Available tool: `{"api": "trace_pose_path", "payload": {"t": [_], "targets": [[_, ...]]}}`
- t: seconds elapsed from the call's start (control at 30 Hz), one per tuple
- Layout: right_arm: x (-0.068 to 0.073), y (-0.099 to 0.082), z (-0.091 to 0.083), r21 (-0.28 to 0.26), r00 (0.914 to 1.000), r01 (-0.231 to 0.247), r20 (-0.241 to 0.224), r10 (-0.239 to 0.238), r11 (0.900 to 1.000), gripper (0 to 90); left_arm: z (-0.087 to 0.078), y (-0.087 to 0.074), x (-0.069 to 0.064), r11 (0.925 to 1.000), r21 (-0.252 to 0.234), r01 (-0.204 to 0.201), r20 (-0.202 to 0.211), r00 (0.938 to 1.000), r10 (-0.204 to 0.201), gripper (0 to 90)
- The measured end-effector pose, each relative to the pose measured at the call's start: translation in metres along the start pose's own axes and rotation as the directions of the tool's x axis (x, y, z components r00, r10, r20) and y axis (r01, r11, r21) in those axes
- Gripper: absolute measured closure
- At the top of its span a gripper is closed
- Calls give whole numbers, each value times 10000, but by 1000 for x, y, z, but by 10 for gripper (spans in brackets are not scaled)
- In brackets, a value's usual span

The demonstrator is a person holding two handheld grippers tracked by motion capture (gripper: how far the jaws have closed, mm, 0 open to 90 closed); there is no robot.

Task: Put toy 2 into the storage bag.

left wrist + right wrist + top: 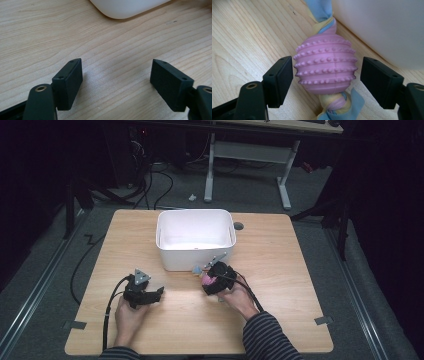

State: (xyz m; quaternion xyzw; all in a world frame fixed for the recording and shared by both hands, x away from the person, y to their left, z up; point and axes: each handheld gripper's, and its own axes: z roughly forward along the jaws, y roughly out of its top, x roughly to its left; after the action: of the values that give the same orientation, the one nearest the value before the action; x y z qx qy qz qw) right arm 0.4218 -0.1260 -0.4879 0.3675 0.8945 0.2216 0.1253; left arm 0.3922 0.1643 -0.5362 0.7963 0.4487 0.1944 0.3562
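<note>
Pink and studded, the rubber ball (325, 65) of the rope toy lies on the wooden table (280, 270) between the jaws of my right gripper (327, 82), which stand apart; the left pad is right at its side, the right pad a little clear of it. Blue and yellow cloth braid (323, 15) runs out of both ends of the ball. Close beside the toy rises the wall of the white bin (195, 240), leaving little room on that side. My left gripper (116, 83) rests well apart, its jaws wide over bare wood, with open tabletop around it.
</note>
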Motion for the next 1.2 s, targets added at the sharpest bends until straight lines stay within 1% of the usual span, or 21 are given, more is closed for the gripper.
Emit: {"api": "trace_pose_path", "payload": {"t": [0.1,0.13,0.27,0.3,0.33,0.4,0.47,0.5,0.53,0.57,0.6,0.63,0.67,0.77,0.8,0.83,0.87,0.9,1.0,1.07,1.2], "targets": [[1,0,2,-8,9999,125,-49,-125,9999,326,0,0,0,10000,1,8,6,10000,-8,262],[2,0,2,-29,9999,121,-28,-122,9999,328,0,0,0,10000,1,6,5,10000,-6,262],[6,-1,0,14,9988,437,210,-437,9990,336,0,0,0,10000,1,-1,3,10000,1,262],[7,-1,-2,-26,9989,454,-110,-454,9990,338,0,0,0,10000,-5,9,2,10000,-9,261],[7,-1,-2,-26,9989,454,-110,-454,9990,338,0,0,0,10000,-4,8,1,10000,-8,261],[8,-2,-7,-211,9979,599,-247,-604,9980,339,0,0,0,10000,1,-3,2,10000,3,261],[9,-2,-15,-410,9974,632,-331,-646,9972,339,0,0,0,10000,-3,4,0,10000,-4,261],[9,-3,-23,-671,9968,588,-493,-622,9960,339,0,0,0,10000,-5,8,0,10000,-8,261],[9,-3,-23,-671,9968,588,-493,-622,9960,339,0,0,0,10000,-2,7,-1,10000,-7,261],[9,-5,-32,-811,9961,600,-600,-650,9949,339,0,0,0,10000,-6,7,-3,10000,-7,261],[9,-5,-32,-811,9961,600,-600,-650,9949,339,0,0,0,10000,-3,6,-1,10000,-6,261],[8,-6,-39,-1005,9945,572,-820,-656,9933,339,0,0,0,10000,-1,5,-1,10000,-5,261],[8,-6,-39,-1005,9945,572,-820,-656,9933,339,0,0,0,10000,-1,5,-1,10000,-5,261],[5,-9,-49,-1297,9897,369,-1326,-542,9909,339,0,0,0,10000,4,1,-10,10000,-1,261],[4,-9,-52,-1325,9883,319,-1439,-511,9907,339,0,0,0,10000,3,3,-9,10000,-3,261],[1,-10,-57,-1232,9867,227,-1572,-421,9921,339,0,0,0,10000,1,2,-8,10000,-2,261],[1,-10,-57,-1232,9867,227,-1572,-421,9921,339,0,0,0,10000,1,2,-8,10000,-2,261],[-1,-10,-59,-1204,9879,321,-1468,-498,9922,339,0,0,0,10000,2,0,-9,10000,0,261],[-4,-9,-71,-1285,9918,390,-1160,-540,9909,339,0,0,0,10000,3,-3,0,10000,3,259],[-6,-8,-76,-1362,9909,399,-1219,-567,9899,339,0,0,0,10000,2,-2,0,10000,2,259],[-7,-4,-89,-1489,9914,572,-1082,-738,9872,339,0,0,0,10000,-1,10,-3,10000,-10,260]]}}
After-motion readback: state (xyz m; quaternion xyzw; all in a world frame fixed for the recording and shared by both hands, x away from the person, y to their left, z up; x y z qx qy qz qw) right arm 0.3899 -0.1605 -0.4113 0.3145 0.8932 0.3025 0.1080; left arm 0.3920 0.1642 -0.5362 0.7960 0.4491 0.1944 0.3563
